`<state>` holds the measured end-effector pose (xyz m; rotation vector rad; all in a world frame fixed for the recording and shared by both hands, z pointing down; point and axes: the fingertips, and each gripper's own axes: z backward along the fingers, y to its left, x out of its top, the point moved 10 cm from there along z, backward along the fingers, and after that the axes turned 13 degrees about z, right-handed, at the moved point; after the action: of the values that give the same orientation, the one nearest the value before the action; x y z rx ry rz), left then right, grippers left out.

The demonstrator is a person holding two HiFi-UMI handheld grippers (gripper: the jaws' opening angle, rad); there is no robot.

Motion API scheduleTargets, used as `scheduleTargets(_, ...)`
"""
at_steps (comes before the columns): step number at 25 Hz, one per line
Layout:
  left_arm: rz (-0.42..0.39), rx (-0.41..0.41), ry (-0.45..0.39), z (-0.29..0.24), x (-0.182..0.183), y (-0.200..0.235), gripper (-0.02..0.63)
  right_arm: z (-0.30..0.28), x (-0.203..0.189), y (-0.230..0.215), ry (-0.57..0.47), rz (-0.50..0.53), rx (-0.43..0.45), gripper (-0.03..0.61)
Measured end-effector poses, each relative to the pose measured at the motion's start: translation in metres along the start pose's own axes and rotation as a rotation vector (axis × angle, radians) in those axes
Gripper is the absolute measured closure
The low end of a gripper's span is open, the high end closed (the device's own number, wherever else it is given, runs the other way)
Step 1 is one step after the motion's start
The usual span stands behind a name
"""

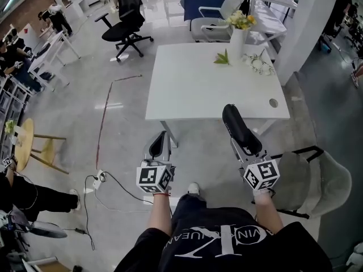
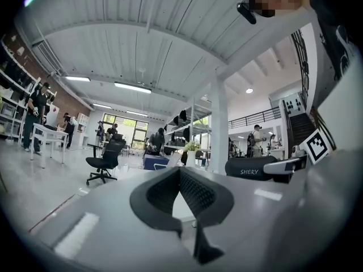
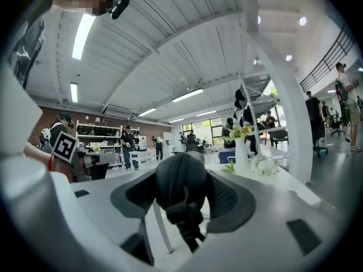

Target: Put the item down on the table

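My right gripper (image 1: 243, 141) is shut on a black oblong padded item (image 1: 237, 124) and holds it in the air just short of the near edge of the white table (image 1: 193, 89). In the right gripper view the item (image 3: 180, 187) fills the gap between the jaws of the right gripper (image 3: 182, 205). The left gripper view shows the same item (image 2: 253, 168) from the side, with white lettering on it. My left gripper (image 1: 158, 146) hangs over the floor to the left, jaws together with nothing between them; its tips (image 2: 180, 173) meet in a point.
At the table's far right stand a white vase with yellow flowers (image 1: 239, 32), a green sprig (image 1: 223, 58) and a small wreath (image 1: 261, 64). A grey chair (image 1: 319, 180) is at my right. A black office chair (image 1: 128, 22) and a floor cable (image 1: 103, 179) are at my left.
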<state>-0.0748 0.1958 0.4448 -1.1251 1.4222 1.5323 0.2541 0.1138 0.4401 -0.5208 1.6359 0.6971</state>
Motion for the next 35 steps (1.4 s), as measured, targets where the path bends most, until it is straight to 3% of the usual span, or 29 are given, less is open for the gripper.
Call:
scheduleTargets(12,-0.013,-0.073,0.04,-0.079,0.016,0.088,0.604,-0.102,-0.004,0.004,0.038,-0.012,-0.069,0.319)
scheduleTargets(20,0.021,-0.103,0.088,-0.099,0.002,0.118,0.604,-0.138,-0.014,0.014,0.1,-0.018,-0.058,0.319)
scheduleTargets(35,0.019,-0.02,0.057,-0.142,0.028,0.174,0.604,-0.243,0.0,-0.003,0.058,0.011,0.051,0.319)
